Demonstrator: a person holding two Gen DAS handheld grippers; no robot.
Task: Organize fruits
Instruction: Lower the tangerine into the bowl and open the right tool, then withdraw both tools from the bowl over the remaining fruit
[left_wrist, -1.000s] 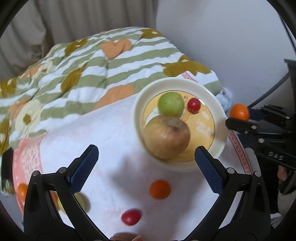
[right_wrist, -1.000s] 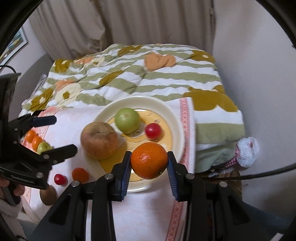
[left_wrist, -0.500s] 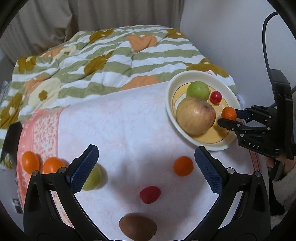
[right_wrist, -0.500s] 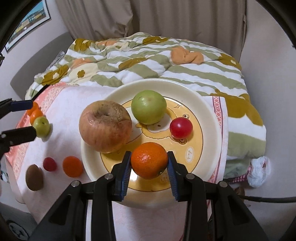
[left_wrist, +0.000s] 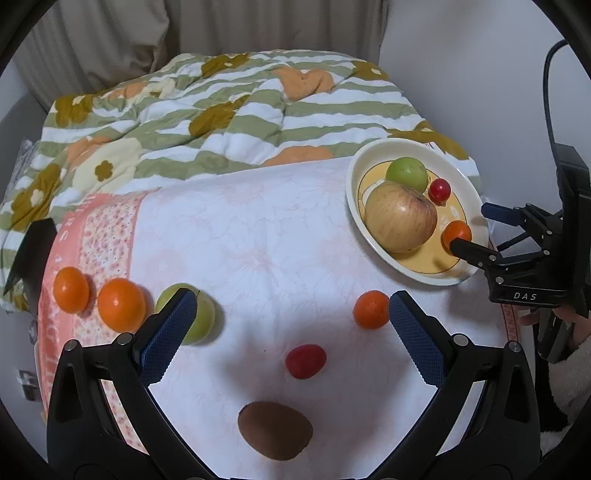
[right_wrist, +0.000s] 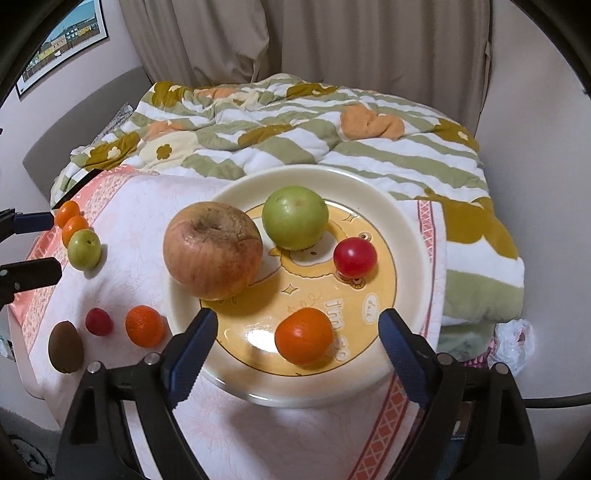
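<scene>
On the cream round plate: small orange mandarin, just released; right hand-held gripper opening, pads clear of it. Six fruits remain on the cloth-covered counter; left hand-held gripper open, empty.

The left hand-held gripper has black arms that spread out like a V. Each arm ends in a dark blue pad with small bumps and a saw-tooth edge. Round silver screws sit along the arms. The right hand-held gripper looks the same, with blue pads and silver screws. On its black side are the white letters DAS. A black cable rises behind it. A fluffy cream sleeve shows at the right.
</scene>
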